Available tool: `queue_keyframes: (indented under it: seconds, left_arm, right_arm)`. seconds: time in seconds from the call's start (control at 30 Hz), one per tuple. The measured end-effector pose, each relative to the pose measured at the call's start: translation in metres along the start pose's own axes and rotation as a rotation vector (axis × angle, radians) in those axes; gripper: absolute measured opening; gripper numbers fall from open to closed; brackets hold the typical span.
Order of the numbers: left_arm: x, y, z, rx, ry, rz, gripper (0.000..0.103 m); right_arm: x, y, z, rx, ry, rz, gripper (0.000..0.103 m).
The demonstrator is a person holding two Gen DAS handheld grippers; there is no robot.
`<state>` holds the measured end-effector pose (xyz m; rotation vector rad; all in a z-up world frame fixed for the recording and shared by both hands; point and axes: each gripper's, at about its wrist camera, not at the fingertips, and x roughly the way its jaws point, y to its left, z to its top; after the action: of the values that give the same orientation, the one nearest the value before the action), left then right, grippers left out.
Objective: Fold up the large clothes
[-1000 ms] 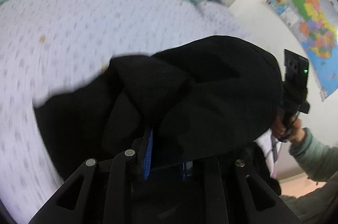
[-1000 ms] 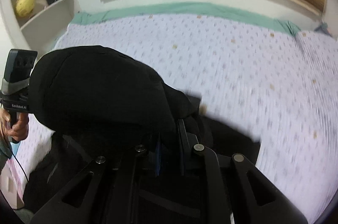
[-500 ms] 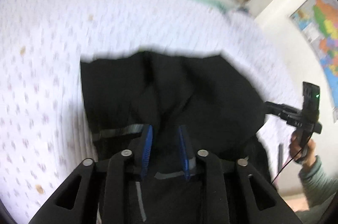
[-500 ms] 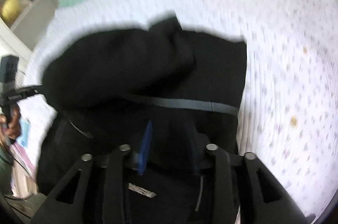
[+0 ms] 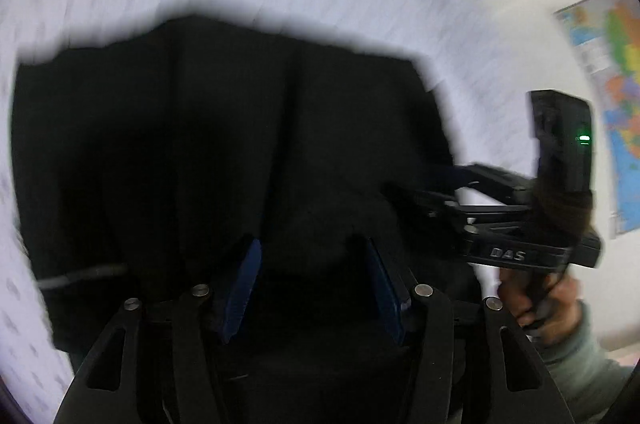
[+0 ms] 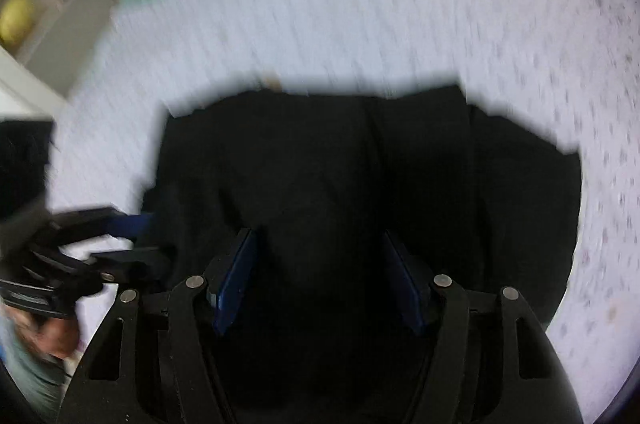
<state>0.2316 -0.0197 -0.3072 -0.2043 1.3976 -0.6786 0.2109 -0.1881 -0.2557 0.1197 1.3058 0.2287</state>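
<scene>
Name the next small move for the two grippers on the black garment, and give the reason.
Probably lift both clear. The left gripper and right gripper have just been opening; their pads stand apart over the garment, which lies on the bed, so the fold looks laid.

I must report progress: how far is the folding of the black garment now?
Done: the black garment lies doubled on the bed sheet. In hand: the left gripper and right gripper have just been opening, with cloth between the jaws. Left: any further folds and smoothing.
</scene>
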Motion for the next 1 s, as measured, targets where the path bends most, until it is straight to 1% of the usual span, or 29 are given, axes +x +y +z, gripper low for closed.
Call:
queue_keyframes:
  seconds: [0.03,0.1,0.13,0.17,0.23,0.27,0.33,0.4,0.47,0.5,0.57,0.6,0.63,0.67,0.7,0.77,0.87,0.97,1.0]
  left_arm:
    - [0.013,0.009,-0.005,-0.027,0.000,0.008,0.051]
    - [0.019,0.014,-0.007,-0.075,-0.022,-0.004,0.050]
    - [0.019,0.012,-0.008,-0.081,-0.027,-0.002,0.050]
    - [0.016,0.009,-0.007,-0.081,-0.032,0.006,0.050]
    - [0.009,-0.002,-0.008,-0.043,-0.041,0.028,0.050]
    - [-0.003,-0.011,-0.014,-0.009,-0.053,0.038,0.050]
    - [-0.018,-0.021,-0.020,0.022,-0.076,0.017,0.050]
    - [-0.040,-0.030,-0.031,0.042,-0.109,-0.049,0.050]
    - [-0.048,-0.033,-0.039,0.051,-0.118,-0.090,0.051]
    - [-0.048,-0.032,-0.043,0.048,-0.117,-0.101,0.051]
    - [-0.037,-0.026,-0.045,0.033,-0.112,-0.060,0.051]
    - [-0.022,-0.022,-0.045,0.008,-0.084,-0.018,0.050]
    - [-0.004,-0.018,-0.042,-0.017,-0.048,0.001,0.050]
    - [0.014,-0.014,-0.043,-0.039,-0.015,0.019,0.050]
    - [0.026,-0.006,-0.041,-0.044,-0.003,0.041,0.050]
    - [0.032,-0.009,-0.039,-0.038,-0.005,0.069,0.050]
    - [0.020,-0.021,-0.041,-0.020,-0.021,0.075,0.050]
    - [-0.010,-0.030,-0.060,-0.006,-0.066,0.070,0.050]
    - [-0.024,-0.026,-0.073,-0.011,-0.084,0.059,0.050]
  right_arm:
    - [0.015,-0.005,-0.014,0.015,0.023,-0.004,0.064]
    - [0.025,-0.009,-0.023,0.026,-0.005,-0.006,0.064]
    - [0.025,-0.006,-0.026,0.020,-0.018,-0.019,0.064]
    - [0.024,-0.003,-0.026,0.019,-0.024,-0.034,0.064]
    - [0.017,0.002,-0.026,0.007,-0.033,-0.043,0.064]
    - [0.010,0.005,-0.026,-0.007,-0.044,-0.042,0.064]
    - [-0.010,0.012,-0.030,-0.030,-0.080,-0.030,0.065]
    - [-0.039,0.023,-0.040,-0.063,-0.145,-0.006,0.066]
    - [-0.058,0.033,-0.052,-0.098,-0.183,0.004,0.066]
    - [-0.059,0.034,-0.056,-0.111,-0.181,-0.003,0.066]
    - [-0.044,0.041,-0.063,-0.135,-0.138,-0.053,0.066]
    - [-0.028,0.039,-0.057,-0.133,-0.106,-0.080,0.066]
    - [-0.010,0.037,-0.059,-0.121,-0.057,-0.102,0.066]
    - [0.013,0.033,-0.061,-0.093,0.006,-0.099,0.066]
    - [0.027,0.028,-0.053,-0.075,0.029,-0.094,0.067]
    - [0.041,0.026,-0.053,-0.053,0.019,-0.097,0.069]
    - [0.031,0.033,-0.052,-0.040,0.017,-0.124,0.070]
    - [0.000,0.038,-0.067,-0.040,-0.026,-0.098,0.070]
    - [-0.007,0.039,-0.073,-0.039,-0.041,-0.091,0.070]
